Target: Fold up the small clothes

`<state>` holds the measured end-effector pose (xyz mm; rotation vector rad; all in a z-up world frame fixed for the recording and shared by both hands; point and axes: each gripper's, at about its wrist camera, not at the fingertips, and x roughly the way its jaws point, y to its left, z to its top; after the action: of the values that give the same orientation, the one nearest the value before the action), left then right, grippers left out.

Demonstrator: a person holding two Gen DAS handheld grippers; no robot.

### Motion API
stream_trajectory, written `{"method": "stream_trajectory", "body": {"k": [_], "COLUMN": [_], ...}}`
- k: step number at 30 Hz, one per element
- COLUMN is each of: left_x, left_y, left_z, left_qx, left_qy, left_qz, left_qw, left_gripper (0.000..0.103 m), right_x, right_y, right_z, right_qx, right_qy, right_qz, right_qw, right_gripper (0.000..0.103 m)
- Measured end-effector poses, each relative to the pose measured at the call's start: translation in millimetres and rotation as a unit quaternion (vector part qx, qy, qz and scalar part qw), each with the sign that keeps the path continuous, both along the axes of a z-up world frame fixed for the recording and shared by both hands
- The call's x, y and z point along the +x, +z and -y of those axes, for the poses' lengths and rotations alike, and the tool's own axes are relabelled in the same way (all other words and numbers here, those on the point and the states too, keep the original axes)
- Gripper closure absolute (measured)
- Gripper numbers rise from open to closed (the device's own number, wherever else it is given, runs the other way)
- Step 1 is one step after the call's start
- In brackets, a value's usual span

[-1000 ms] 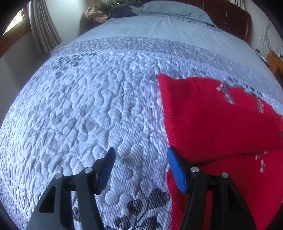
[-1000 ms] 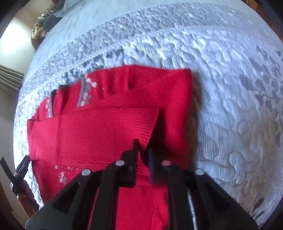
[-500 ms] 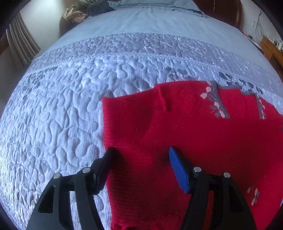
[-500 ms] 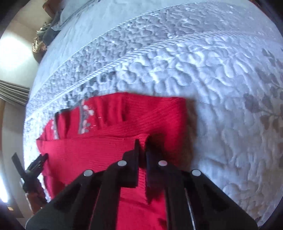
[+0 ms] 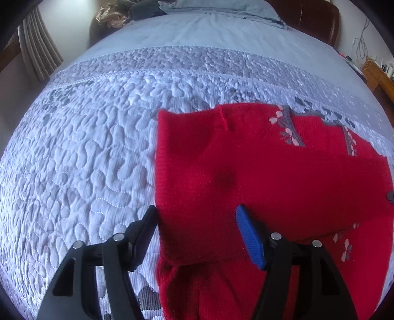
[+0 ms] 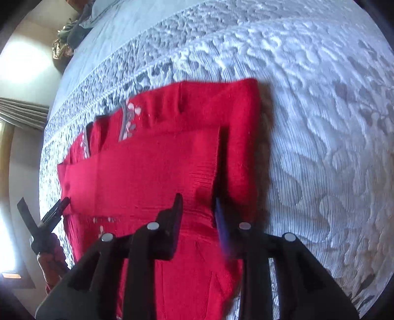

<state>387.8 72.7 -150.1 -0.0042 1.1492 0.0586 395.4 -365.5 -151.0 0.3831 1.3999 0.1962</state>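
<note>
A red knitted sweater (image 5: pixel 258 177) with grey and pink flower trim lies on the quilted bedspread (image 5: pixel 86 147), its sleeves folded across the body. It also shows in the right wrist view (image 6: pixel 157 172). My left gripper (image 5: pixel 197 221) is open and empty, just above the sweater's left part. My right gripper (image 6: pixel 197 206) is open, jaws a little apart, empty, above the cuff of the folded sleeve (image 6: pixel 216 157). The left gripper also shows at the left edge of the right wrist view (image 6: pixel 53 211).
The pale blue quilted bedspread (image 6: pixel 320 123) spreads all around the sweater. Pillows (image 5: pixel 221 7) and a heap of clothes (image 5: pixel 118 12) lie at the head of the bed by a dark headboard (image 5: pixel 320 22). Curtains (image 5: pixel 39 54) hang at the left.
My right gripper has opened and let go of the sleeve cuff, which now lies on the sweater. My left gripper has moved right, over the sweater, staying open.
</note>
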Motion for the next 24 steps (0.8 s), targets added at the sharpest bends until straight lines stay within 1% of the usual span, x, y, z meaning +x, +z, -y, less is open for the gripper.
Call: {"method": "stream_trajectory", "body": {"k": [1,2,4,5,7,10,12,14,15,16,17,19,20,22,23,24], "left_x": [0,-1,-2,-1,1,3,2,-3,-9,-16,-30,-59,-80,-117,-140,-160], "left_y": [-4,-6,-8,-9,-12,-16,-14,-6,-2,3,10,16,17,18,19,18], "left_z": [0,-1,-2,-3,-1,0,-1,-3,-6,-9,-12,-17,-19,-22,-23,-24], "left_qx": [-0.001,-0.003,-0.009,-0.009,0.0,0.004,0.001,0.003,0.005,0.01,0.021,0.045,0.052,0.056,0.053,0.035], "left_qy": [0.003,0.006,0.007,0.006,0.0,0.002,0.004,0.002,0.005,0.008,0.009,0.012,0.002,-0.01,-0.013,-0.019], "left_qz": [-0.001,0.0,-0.005,-0.009,-0.016,-0.016,-0.016,-0.021,-0.027,-0.031,-0.032,-0.036,-0.04,-0.045,-0.049,-0.055], "left_qw": [1.0,1.0,0.9999,0.9999,0.9999,0.9999,0.9999,0.9998,0.9996,0.9994,0.9992,0.9982,0.9978,0.9973,0.9973,0.9977], "left_gripper": [0.035,0.035,0.033,0.033,0.032,0.029,0.029,0.029,0.029,0.029,0.026,0.025,0.025,0.025,0.025,0.025], "right_x": [-2,-4,-7,-8,-11,-10,-11,-21,-32,-44,-57,-95,-115,-159,-182,-205], "right_y": [0,1,3,5,4,-9,-5,6,13,18,23,32,32,30,27,23], "right_z": [0,1,5,6,4,-6,-10,-6,-2,0,2,1,0,-6,-9,-12], "right_qx": [-0.006,-0.011,-0.007,-0.016,-0.052,-0.097,-0.107,-0.088,-0.077,-0.075,-0.076,-0.073,-0.068,-0.056,-0.05,-0.043], "right_qy": [0.002,0.005,0.002,0.001,0.012,0.018,0.013,0.002,-0.003,-0.003,-0.002,0.009,0.018,0.038,0.047,0.051], "right_qz": [-0.001,-0.002,-0.001,0.0,-0.001,-0.007,0.0,0.014,0.019,0.021,0.025,0.027,0.024,0.012,0.005,-0.003], "right_qw": [1.0,1.0,1.0,1.0,0.999,0.995,0.994,0.996,0.997,0.997,0.997,0.997,0.997,0.998,0.998,0.998], "right_gripper": [0.092,0.1,0.1,0.101,0.101,0.102,0.101,0.093,0.09,0.085,0.081,0.071,0.067,0.067,0.067,0.066]}}
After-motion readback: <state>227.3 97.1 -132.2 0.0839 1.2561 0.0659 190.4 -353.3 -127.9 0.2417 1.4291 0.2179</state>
